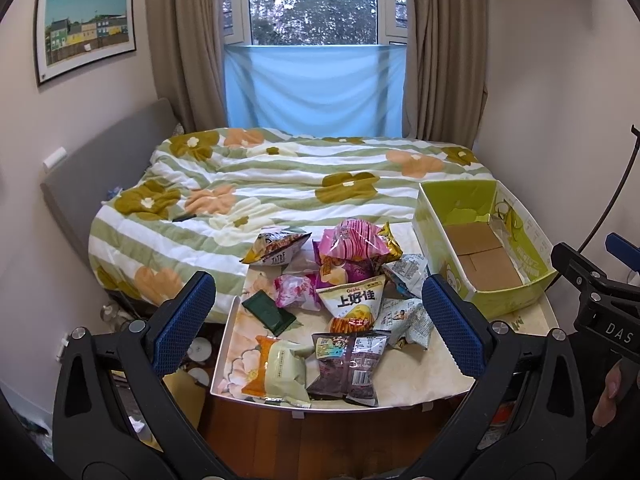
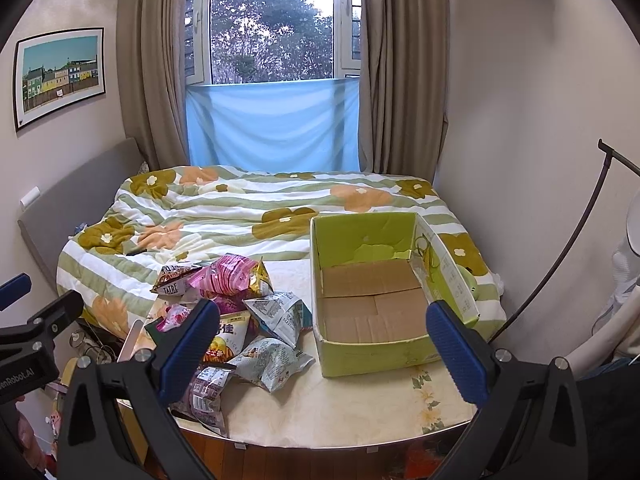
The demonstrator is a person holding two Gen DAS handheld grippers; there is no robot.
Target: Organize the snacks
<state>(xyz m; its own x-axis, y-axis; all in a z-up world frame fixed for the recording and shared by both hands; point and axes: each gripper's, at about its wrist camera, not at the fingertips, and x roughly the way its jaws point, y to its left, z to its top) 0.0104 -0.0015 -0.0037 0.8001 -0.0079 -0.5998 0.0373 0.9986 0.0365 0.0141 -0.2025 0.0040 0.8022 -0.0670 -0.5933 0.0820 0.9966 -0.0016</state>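
Several snack packets lie in a heap (image 1: 344, 292) on the left part of a small table (image 1: 424, 372): a pink bag (image 1: 352, 240), a white chips bag (image 1: 354, 302), an orange-and-green pack (image 1: 276, 372) and a purple pack (image 1: 348, 364) near the front edge. A green cardboard box (image 1: 480, 248) stands open and empty on the table's right side. My left gripper (image 1: 316, 324) hovers open above the heap, holding nothing. In the right wrist view the heap (image 2: 240, 320) is left of the box (image 2: 380, 292), and my right gripper (image 2: 324, 340) hangs open before the box's front wall.
A bed with a flowered green-striped quilt (image 1: 280, 184) lies just behind the table. Walls close in on both sides, with a window and curtains (image 1: 312, 40) beyond the bed. A black curved stand (image 2: 568, 240) rises at the right. Wooden floor shows below the table's front edge.
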